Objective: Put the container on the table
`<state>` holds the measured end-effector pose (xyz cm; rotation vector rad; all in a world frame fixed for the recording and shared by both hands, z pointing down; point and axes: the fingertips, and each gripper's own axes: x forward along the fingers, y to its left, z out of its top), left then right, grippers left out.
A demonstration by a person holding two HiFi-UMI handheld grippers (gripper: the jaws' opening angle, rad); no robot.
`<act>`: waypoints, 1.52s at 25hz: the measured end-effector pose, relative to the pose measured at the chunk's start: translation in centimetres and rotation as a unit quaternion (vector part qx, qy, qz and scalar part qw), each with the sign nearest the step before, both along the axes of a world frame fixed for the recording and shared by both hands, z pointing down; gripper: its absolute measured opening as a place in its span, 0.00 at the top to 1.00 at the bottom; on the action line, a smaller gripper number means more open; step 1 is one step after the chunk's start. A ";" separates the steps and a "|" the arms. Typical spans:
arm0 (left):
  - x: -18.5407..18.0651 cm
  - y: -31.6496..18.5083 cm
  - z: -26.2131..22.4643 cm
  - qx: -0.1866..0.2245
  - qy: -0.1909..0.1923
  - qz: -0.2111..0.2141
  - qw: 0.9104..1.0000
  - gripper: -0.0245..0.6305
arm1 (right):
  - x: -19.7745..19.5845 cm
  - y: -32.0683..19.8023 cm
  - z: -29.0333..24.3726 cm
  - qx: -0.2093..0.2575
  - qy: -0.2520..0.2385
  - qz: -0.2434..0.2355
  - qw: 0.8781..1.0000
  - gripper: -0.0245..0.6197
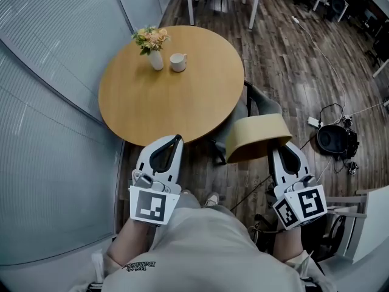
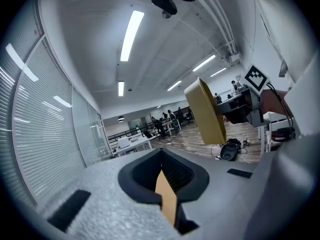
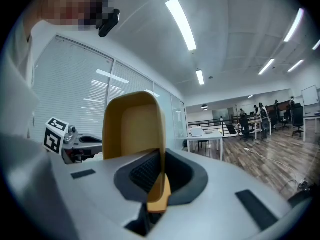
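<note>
A tan, rounded container (image 1: 258,137) hangs tipped on its edge just off the near right rim of the round wooden table (image 1: 182,96). My right gripper (image 1: 281,148) is shut on the container's rim. In the right gripper view the container (image 3: 132,126) rises from the jaws of my right gripper (image 3: 159,186), hollow side facing left. In the left gripper view the container (image 2: 205,113) shows at the right. My left gripper (image 1: 174,140) sits at the table's near edge, shut and holding nothing. Only a thin slit of wood colour shows between the jaws of the left gripper (image 2: 167,201).
A small vase of flowers (image 1: 154,48) and a white cup (image 1: 178,62) stand at the table's far left. A grey chair (image 1: 262,106) is tucked under the table's right side. Cables and a black round device (image 1: 336,140) lie on the floor. A glass wall with blinds runs along the left.
</note>
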<state>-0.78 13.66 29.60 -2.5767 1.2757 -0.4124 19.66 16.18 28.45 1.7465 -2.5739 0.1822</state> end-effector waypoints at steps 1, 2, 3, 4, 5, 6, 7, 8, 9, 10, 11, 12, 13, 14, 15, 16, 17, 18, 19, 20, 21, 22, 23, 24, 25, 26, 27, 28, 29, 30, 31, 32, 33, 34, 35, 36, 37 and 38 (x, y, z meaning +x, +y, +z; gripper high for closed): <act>0.1 0.1 0.1 0.000 -0.002 -0.002 1.000 0.93 | 0.2 0.0 0.0 0.001 -0.002 -0.002 1.000 0.91; 0.2 0.2 0.1 0.000 -0.002 -0.005 1.000 0.93 | 0.5 0.0 0.1 0.001 -0.004 -0.003 1.000 0.91; 0.3 0.2 0.2 -0.002 -0.004 -0.008 1.000 0.93 | 0.6 -0.1 0.2 0.000 -0.005 -0.004 1.000 0.91; 0.3 0.1 0.4 -0.004 -0.006 -0.010 1.000 0.93 | 0.8 -0.2 0.4 -0.002 -0.006 -0.006 1.000 0.91; 0.3 0.1 0.5 -0.006 -0.009 -0.011 1.000 0.93 | 0.8 -0.3 0.6 -0.005 -0.007 -0.008 1.000 0.91; 0.4 0.1 0.6 -0.008 -0.011 -0.013 1.000 0.93 | 0.8 -0.4 0.8 -0.007 -0.008 -0.011 1.000 0.91; 0.4 0.2 0.7 -0.008 -0.013 -0.014 1.000 0.93 | 0.8 -0.4 1.0 -0.009 -0.009 -0.013 1.000 0.91; 0.5 0.2 0.7 -0.008 -0.013 -0.015 1.000 0.93 | 0.8 -0.5 1.1 -0.010 -0.009 -0.015 1.000 0.91; 0.5 0.2 0.7 -0.008 -0.013 -0.015 1.000 0.93 | 0.8 -0.6 1.2 -0.010 -0.010 -0.016 1.000 0.91; 0.6 0.3 0.7 -0.008 -0.012 -0.016 1.000 0.93 | 0.8 -0.6 1.1 -0.009 -0.010 -0.018 1.000 0.91; 0.7 0.2 0.7 -0.008 -0.012 -0.016 1.000 0.93 | 0.8 -0.7 1.0 -0.007 -0.011 -0.019 1.000 0.91; 0.7 0.1 0.8 -0.008 -0.012 -0.016 1.000 0.93 | 0.8 -0.8 0.8 -0.005 -0.012 -0.021 1.000 0.91; 0.8 -0.1 0.8 -0.008 -0.011 -0.016 1.000 0.93 | 0.7 -0.9 0.6 -0.003 -0.011 -0.022 1.000 0.91; 0.8 -0.4 0.9 -0.009 -0.010 -0.016 1.000 0.93 | 0.6 -1.2 0.5 -0.002 -0.009 -0.022 1.000 0.91; 0.8 -0.7 1.0 -0.010 -0.007 -0.017 1.000 0.93 | 0.6 -1.4 0.5 -0.003 -0.007 -0.022 1.000 0.91; 0.8 -1.1 1.2 -0.012 -0.004 -0.016 1.000 0.93 | 0.5 -1.8 0.6 -0.004 -0.005 -0.021 1.000 0.91; 0.8 -1.4 1.3 -0.013 -0.004 -0.015 1.000 0.93 | 0.4 -2.0 0.6 -0.005 -0.004 -0.020 1.000 0.91; 0.8 -1.8 1.4 -0.014 -0.004 -0.012 1.000 0.93 | 0.4 -2.3 0.7 -0.006 -0.003 -0.018 1.000 0.91; 0.9 -2.1 1.5 -0.013 -0.005 -0.009 1.000 0.93 | 0.3 -2.6 0.8 -0.007 -0.002 -0.017 1.000 0.91; 0.9 -2.5 1.5 -0.012 -0.005 -0.007 1.000 0.93 | 0.3 -2.9 0.8 -0.007 -0.001 -0.016 1.000 0.91; 0.8 -2.9 1.4 -0.010 -0.004 -0.005 1.000 0.93 | 0.2 -3.2 0.9 -0.008 0.000 -0.015 1.000 0.91; 0.7 -3.3 1.4 -0.010 -0.002 -0.004 1.000 0.93 | 0.1 -3.6 0.9 -0.009 0.002 -0.014 1.000 0.91; 0.6 -3.7 1.4 -0.010 0.000 -0.004 1.000 0.93 | 0.0 -4.0 0.9 -0.009 0.003 -0.013 1.000 0.91; 0.5 -4.2 1.4 -0.011 0.001 -0.003 1.000 0.93 | -0.1 -4.5 0.9 -0.009 0.003 -0.013 1.000 0.91; 0.3 -4.6 1.5 -0.012 0.003 -0.003 1.000 0.93 | -0.3 -4.9 0.9 -0.010 0.004 -0.012 1.000 0.91; 0.1 -5.2 1.6 -0.014 0.005 -0.003 1.000 0.93 | -0.6 -5.4 1.0 -0.010 0.004 -0.012 1.000 0.91; -0.2 -5.8 1.7 -0.014 0.007 -0.003 1.000 0.93 | -0.9 -6.0 1.0 -0.010 0.005 -0.012 1.000 0.91; -0.4 -6.4 1.7 -0.015 0.008 -0.002 1.000 0.93 | -1.1 -6.6 1.0 -0.011 0.006 -0.011 1.000 0.91; -0.6 -7.1 1.6 -0.014 0.008 -0.001 1.000 0.93 | -1.3 -7.2 1.0 -0.013 0.007 -0.011 1.000 0.91; -0.8 -7.7 1.6 -0.014 0.008 0.000 1.000 0.93 | -1.5 -7.8 1.0 -0.014 0.008 -0.010 1.000 0.91; -1.1 -8.4 1.6 -0.014 0.008 0.000 1.000 0.93 | -1.7 -8.4 1.0 -0.015 0.009 -0.010 1.000 0.91; -1.3 -9.2 1.6 -0.015 0.010 0.000 1.000 0.93 | -1.9 -9.1 1.0 -0.015 0.010 -0.010 1.000 0.91; -1.5 -10.0 1.6 -0.015 0.011 0.000 1.000 0.93 | -2.1 -9.8 1.0 -0.015 0.011 -0.009 1.000 0.91; -1.7 -10.8 1.5 -0.015 0.012 0.000 1.000 0.93 | -2.3 -10.5 0.9 -0.015 0.012 -0.009 1.000 0.91; -2.0 -11.6 1.5 -0.015 0.013 0.001 1.000 0.93 | -2.6 -11.3 0.8 -0.016 0.014 -0.008 1.000 0.91; -2.2 -12.3 1.5 -0.015 0.013 0.002 1.000 0.93 | -2.8 -11.9 0.8 -0.016 0.015 -0.007 1.000 0.91; -2.4 -13.1 1.4 -0.015 0.012 0.004 1.000 0.93 | -3.0 -12.6 0.7 -0.017 0.015 -0.006 1.000 0.91; -2.5 -13.8 1.4 -0.015 0.012 0.006 1.000 0.93 | -3.2 -13.3 0.6 -0.017 0.016 -0.004 1.000 0.91</act>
